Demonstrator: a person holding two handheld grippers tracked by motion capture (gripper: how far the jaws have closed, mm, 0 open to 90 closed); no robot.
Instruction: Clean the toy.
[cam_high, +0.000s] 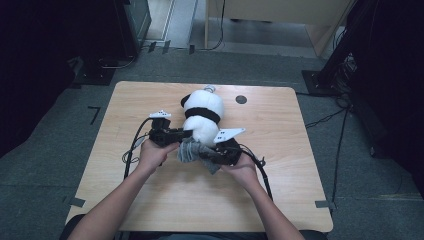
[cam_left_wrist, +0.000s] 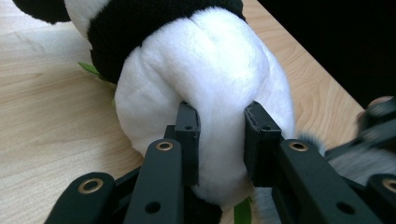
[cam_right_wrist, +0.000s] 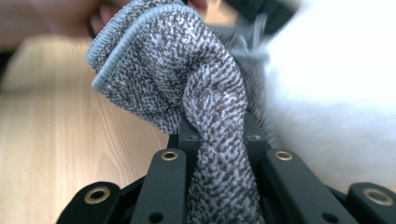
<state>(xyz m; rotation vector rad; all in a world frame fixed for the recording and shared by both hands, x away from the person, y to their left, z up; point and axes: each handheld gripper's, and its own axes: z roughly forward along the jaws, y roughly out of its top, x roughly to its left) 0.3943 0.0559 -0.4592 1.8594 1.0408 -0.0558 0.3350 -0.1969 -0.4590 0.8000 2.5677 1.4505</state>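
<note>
Panda (cam_high: 202, 112) lies at the middle of the table (cam_high: 280, 180), head toward twelve o'clock, white rump toward six. The left gripper (cam_high: 184, 134) comes in from nine o'clock at the rump, and its jaws are pinching a fold of the white plush. In the left gripper view the panda (cam_left_wrist: 205, 74) bulges between the two black jaws, fur squeezed in tight, black band of the body up at eleven o'clock, a green leaf (cam_left_wrist: 88, 68) peeking out at nine.

Over on the other side, the right gripper (cam_high: 212, 156) sits at five o'clock from the panda, just beside the rump, jaws clamped on a grey cloth (cam_high: 192, 151). The cloth bunches against the bottom of the toy, between the two tools, with a corner hanging toward six. In the right gripper view the cloth (cam_right_wrist: 187, 84) rises straight out of the jaws, twisted into a thick rope, its pale-blue hem curling over at ten o'clock, white fur blurred at three.

Both hands (cam_high: 156, 152) rest low on the table, cables trailing back toward six.
</note>
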